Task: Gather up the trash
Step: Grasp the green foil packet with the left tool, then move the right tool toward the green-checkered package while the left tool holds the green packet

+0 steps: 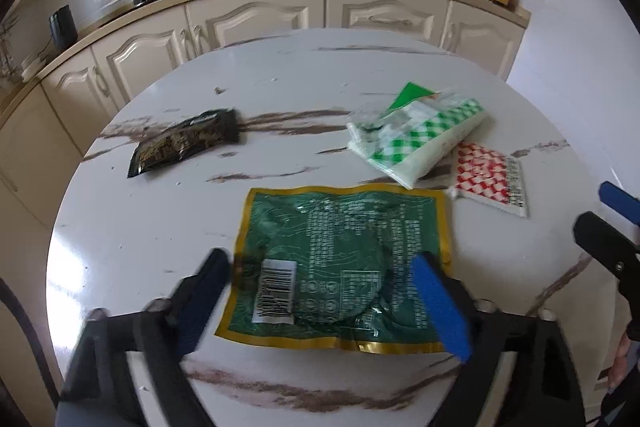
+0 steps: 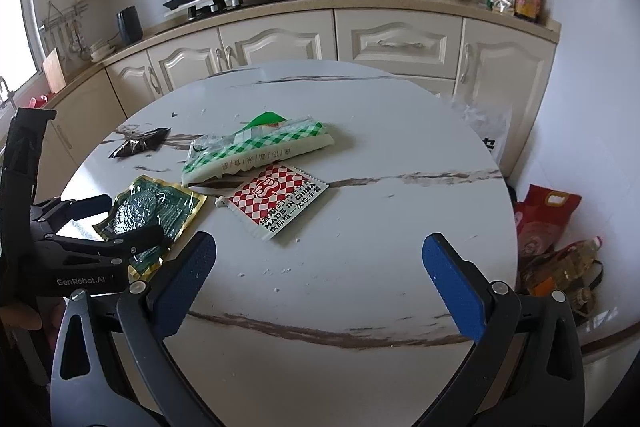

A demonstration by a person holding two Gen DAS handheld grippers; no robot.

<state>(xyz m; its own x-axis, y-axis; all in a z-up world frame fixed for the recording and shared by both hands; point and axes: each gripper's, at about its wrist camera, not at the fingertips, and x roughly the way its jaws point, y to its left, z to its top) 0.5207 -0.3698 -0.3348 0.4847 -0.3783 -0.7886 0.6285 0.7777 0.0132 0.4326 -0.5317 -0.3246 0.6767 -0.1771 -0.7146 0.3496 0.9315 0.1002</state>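
The left gripper [image 1: 320, 291] is hanging wide open over the flat green, gold-edged foil wrapper [image 1: 340, 267] at lower centre of the round white marble table [image 1: 140, 247], grasping nothing. The pickup is just beginning: descend, then close. The right gripper [image 2: 316, 267] is idling, spread and empty.

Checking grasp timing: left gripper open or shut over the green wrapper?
Open. The left gripper has both blue pads spread wide, straddling the green wrapper, which lies flat on the table, not pinched.
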